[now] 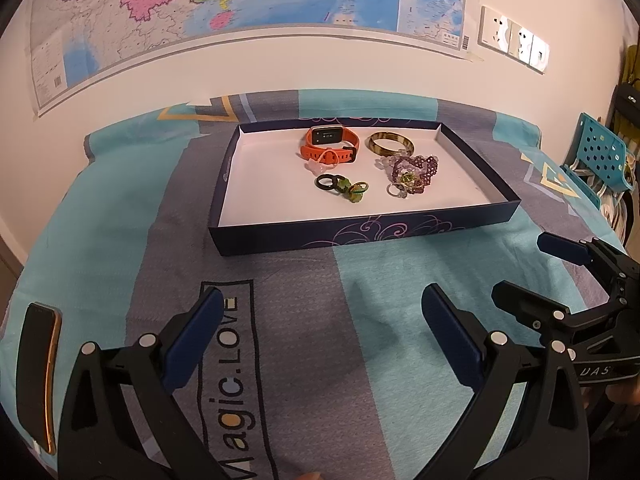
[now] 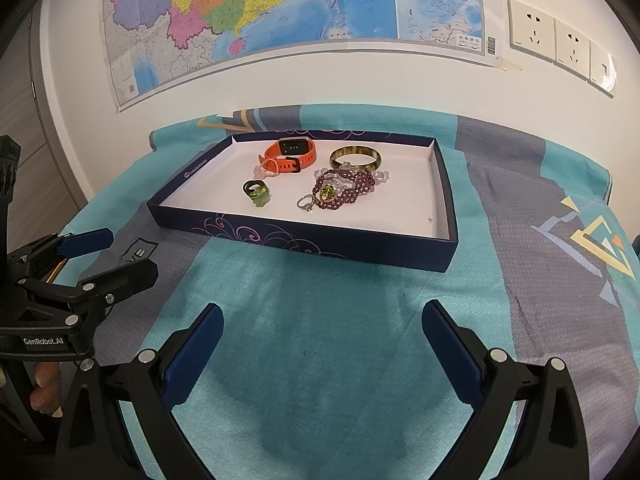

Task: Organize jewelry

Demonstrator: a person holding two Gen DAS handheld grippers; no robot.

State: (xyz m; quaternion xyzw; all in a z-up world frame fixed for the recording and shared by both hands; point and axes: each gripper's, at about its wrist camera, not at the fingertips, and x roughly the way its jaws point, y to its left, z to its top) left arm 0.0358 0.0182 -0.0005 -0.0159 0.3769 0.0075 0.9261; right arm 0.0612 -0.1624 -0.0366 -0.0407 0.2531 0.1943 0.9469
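1. I hold left gripper (image 1: 322,330) and right gripper (image 2: 322,338) spread wide, both empty.
2. Jewelry in the shallow box (image 2: 444,184), ahead of both.
3. Beaded bracelet (image 2: 346,188) looks limp, tangly; I'd pinch a bead strand.

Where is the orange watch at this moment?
In both views the orange watch lies inside the dark blue tray, near its far wall, directly left of the brown bangle.

A colourful map (image 2: 288,12) and white sockets (image 2: 560,44) hang on the cream wall (image 2: 360,80).
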